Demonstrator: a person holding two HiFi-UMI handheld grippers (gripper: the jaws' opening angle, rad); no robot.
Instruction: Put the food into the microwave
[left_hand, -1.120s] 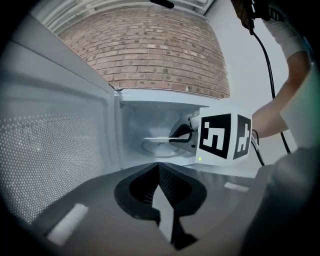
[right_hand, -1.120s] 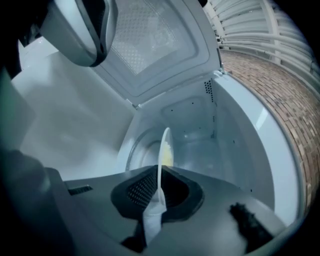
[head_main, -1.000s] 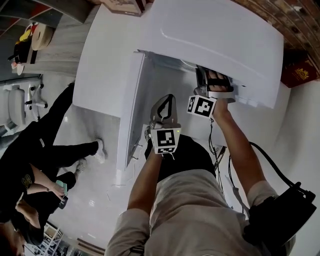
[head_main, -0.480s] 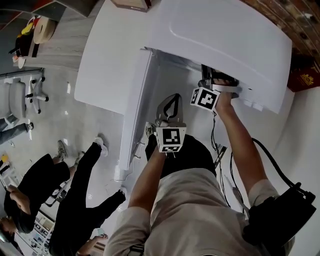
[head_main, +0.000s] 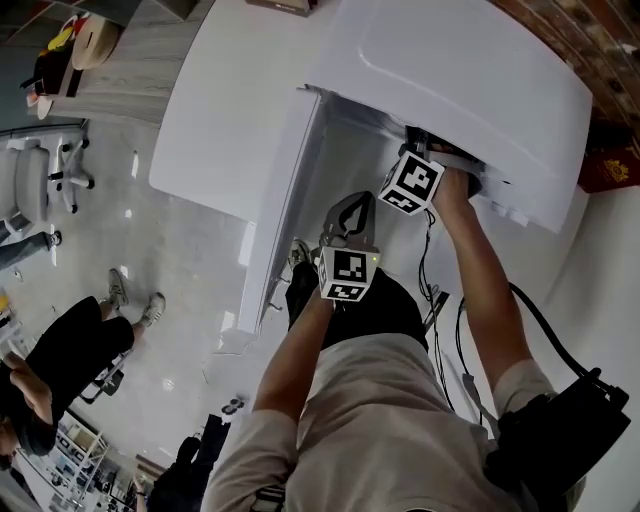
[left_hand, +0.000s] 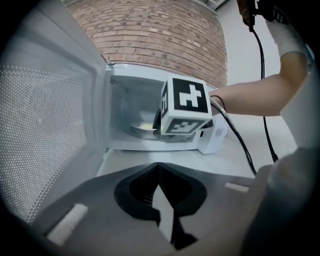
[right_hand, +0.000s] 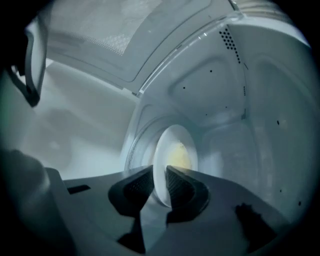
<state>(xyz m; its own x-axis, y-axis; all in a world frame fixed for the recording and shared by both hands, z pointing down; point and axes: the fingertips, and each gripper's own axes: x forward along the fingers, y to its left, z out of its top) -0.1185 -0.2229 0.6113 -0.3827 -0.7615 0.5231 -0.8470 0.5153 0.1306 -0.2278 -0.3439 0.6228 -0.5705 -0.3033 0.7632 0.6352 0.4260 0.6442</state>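
Note:
The white microwave (head_main: 450, 70) stands with its door (head_main: 285, 205) swung open to the left. My right gripper (right_hand: 159, 172) reaches inside it, and only its marker cube (head_main: 411, 183) shows from above. A white plate (right_hand: 175, 155) of yellow food (right_hand: 180, 156) stands over the glass turntable (right_hand: 131, 150). Its near rim lies between the right jaws, which are opening and look slack on it. My left gripper (head_main: 352, 200) hangs shut and empty in front of the opening. In the left gripper view the cube (left_hand: 186, 105) hides part of the plate (left_hand: 142, 128).
The microwave sits on a white counter (head_main: 220, 100) by a brick wall (left_hand: 150, 35). A small white box (left_hand: 212, 140) stands right of it. A black cable (left_hand: 250, 155) trails down from the right arm. People (head_main: 60, 350) and a chair (head_main: 40, 190) are on the floor at left.
The right gripper has tipped further down inside the microwave and its cube has tilted. The left gripper sank a little. The people on the floor have walked to other spots.

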